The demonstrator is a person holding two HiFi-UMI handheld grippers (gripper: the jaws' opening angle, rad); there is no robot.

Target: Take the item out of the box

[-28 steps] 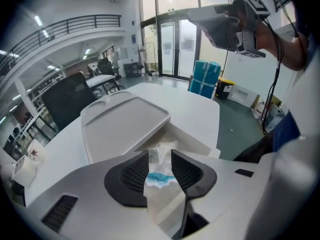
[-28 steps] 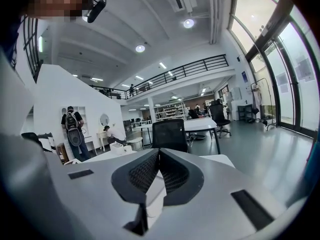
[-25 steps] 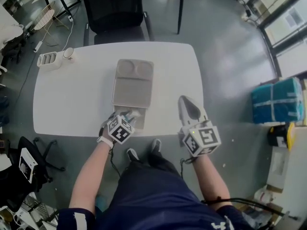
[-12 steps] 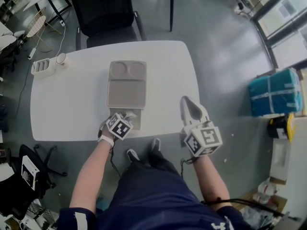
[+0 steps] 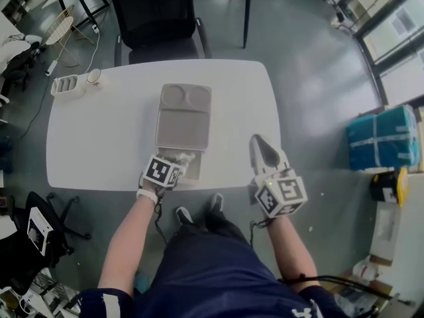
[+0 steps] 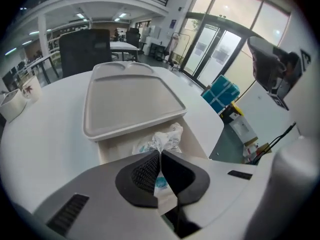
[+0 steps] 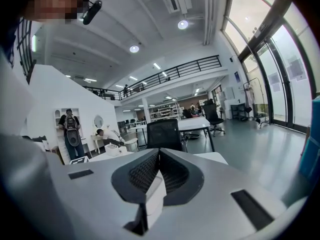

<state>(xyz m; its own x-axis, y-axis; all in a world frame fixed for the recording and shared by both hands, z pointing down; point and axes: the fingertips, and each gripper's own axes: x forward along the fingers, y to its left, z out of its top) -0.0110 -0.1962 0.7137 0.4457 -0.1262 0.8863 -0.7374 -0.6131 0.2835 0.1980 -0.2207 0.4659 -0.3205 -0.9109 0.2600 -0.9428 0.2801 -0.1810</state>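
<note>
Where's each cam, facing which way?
Head view: on the person's head, steeply down at the white table; forearms, legs, left hand-held gripper, right hand-held gripper show.
Left gripper view: on that gripper, facing the open beige box; own jaws pinch a crinkled clear plastic packet.
Right gripper view: on that gripper, facing across the room toward a black office chair; own jaws together.
Shared: head and left gripper views both show box and packet.

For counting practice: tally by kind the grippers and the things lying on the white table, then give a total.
grippers: 2 (left gripper, right gripper)
box: 1
plastic-wrapped item: 1
white compartment holder: 1
round white object: 1
total: 6
</note>
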